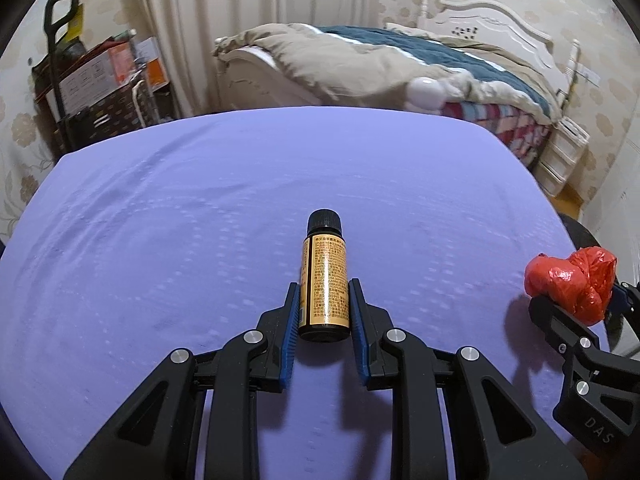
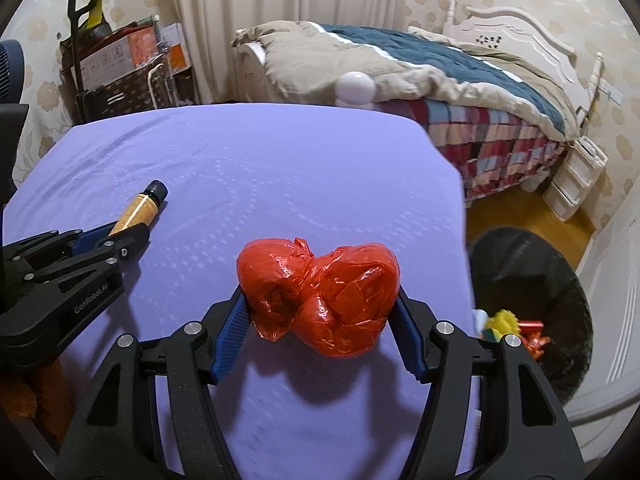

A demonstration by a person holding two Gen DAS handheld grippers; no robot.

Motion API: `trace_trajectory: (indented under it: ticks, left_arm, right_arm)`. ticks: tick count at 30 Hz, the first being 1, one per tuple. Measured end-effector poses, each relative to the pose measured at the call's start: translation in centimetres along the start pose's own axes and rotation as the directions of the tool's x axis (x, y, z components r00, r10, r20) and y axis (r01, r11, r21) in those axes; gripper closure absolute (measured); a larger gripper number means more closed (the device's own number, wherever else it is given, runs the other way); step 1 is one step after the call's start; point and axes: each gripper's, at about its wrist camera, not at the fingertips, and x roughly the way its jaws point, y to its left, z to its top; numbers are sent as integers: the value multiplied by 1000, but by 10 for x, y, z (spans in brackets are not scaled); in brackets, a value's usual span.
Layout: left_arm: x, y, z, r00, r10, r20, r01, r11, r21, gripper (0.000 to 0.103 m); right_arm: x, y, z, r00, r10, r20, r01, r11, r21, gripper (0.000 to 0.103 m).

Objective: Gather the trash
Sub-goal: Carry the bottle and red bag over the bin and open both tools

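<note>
1. Over the purple tablecloth the left gripper pinches a small brown bottle by its lower body; both blue pads press its sides, and its black cap points away from the camera.
2. From the right wrist view the same bottle sticks out of the left gripper at the left edge, slanting up toward the far side of the table.
3. Between the blue pads of the right gripper sits a knotted red plastic bag; the jaws stand about half spread and both pads touch the bag's sides, so it is held; a dark shadow lies on the cloth beneath it.
4. From the left wrist view the red bag shows at the far right, clamped in the right gripper, near the table's right edge.
5. On the floor just beside the table's right edge stands a black bin; yellow and red scraps lie inside it.
6. Behind the table are a bed with rumpled covers and a pale curtain; boxes are stacked in the left corner.
</note>
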Motion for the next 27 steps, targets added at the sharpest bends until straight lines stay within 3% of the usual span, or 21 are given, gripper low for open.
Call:
trace_trajectory:
  ticks: [15,27]
  left_arm:
    - [-11,-84,-5,993,-116,22,112,984,140,78]
    - [-17,-167,20,967,-243,79,216,943,255,78]
  right_arm:
    - [-35,-81,-25,995,-90,43,84,987,136,41]
    - [-40,-170,-32,967,-249,59,225,937,267,40]
